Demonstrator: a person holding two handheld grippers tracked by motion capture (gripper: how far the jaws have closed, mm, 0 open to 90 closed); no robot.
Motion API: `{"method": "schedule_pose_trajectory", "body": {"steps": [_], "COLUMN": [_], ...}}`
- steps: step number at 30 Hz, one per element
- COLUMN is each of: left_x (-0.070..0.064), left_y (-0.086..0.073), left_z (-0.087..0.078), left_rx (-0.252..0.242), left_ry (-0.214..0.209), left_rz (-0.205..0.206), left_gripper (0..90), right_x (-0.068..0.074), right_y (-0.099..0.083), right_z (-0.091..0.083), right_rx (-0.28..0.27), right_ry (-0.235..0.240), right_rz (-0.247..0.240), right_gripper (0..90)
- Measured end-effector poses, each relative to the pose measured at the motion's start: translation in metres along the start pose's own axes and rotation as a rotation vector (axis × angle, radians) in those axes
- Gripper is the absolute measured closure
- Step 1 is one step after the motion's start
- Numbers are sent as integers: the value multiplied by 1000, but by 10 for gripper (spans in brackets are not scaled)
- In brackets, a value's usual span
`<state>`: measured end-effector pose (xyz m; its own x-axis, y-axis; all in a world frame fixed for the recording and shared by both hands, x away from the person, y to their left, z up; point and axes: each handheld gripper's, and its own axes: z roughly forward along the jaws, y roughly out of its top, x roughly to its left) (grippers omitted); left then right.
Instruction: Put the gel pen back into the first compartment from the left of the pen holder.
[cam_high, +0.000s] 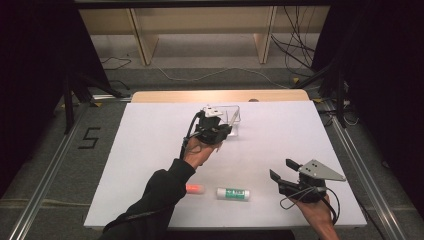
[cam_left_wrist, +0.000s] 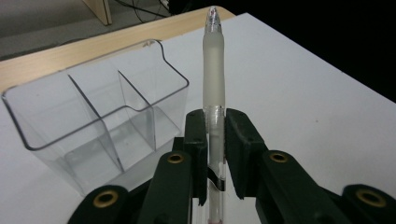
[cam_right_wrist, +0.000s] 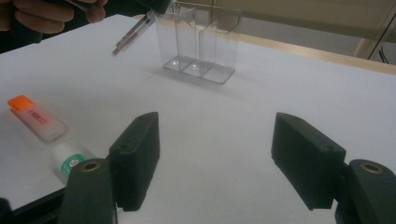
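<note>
While I carry the load: hold steady.
Left gripper (cam_left_wrist: 215, 154): clamped on pen (cam_left_wrist: 214, 70).
Right gripper (cam_right_wrist: 215, 154): jaws apart, idle.
Advice: centre over organizer (cam_left_wrist: 93, 116) compartment, lower upright.

Clear organizer (cam_high: 233, 121) blocks the far centre; white table (cam_high: 150, 150) elsewhere open.

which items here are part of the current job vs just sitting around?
In the job:
- pen, clamped in the left gripper
- clear three-compartment organizer, right beside it

Lying about:
- orange highlighter
- white-and-green tube
- right gripper, open, holding nothing
</note>
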<state>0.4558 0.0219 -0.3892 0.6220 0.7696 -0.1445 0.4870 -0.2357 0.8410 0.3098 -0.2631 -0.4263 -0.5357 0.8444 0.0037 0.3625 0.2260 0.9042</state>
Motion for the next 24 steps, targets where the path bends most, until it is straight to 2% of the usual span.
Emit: {"method": "schedule_pose_trajectory", "body": {"steps": [4, 13, 22, 24], "left_x": [6, 19, 39, 45], "left_y": [3, 10, 18, 19], "left_z": [-6, -14, -14, -14], "left_rx": [-51, -132, -223, -231], "left_ry": [7, 28, 66, 78], "left_rz": [-22, -30, -68, -68], "left_gripper": [787, 787, 786, 786], "right_x": [0, 0, 0, 0], "right_y": [0, 0, 0, 0], "right_z": [0, 0, 0, 1], "right_rx": [1, 0, -1, -1], "right_ry": [-2, 3, 5, 5], "right_rz": [3, 3, -1, 1], "right_gripper": [333, 331, 330, 330]}}
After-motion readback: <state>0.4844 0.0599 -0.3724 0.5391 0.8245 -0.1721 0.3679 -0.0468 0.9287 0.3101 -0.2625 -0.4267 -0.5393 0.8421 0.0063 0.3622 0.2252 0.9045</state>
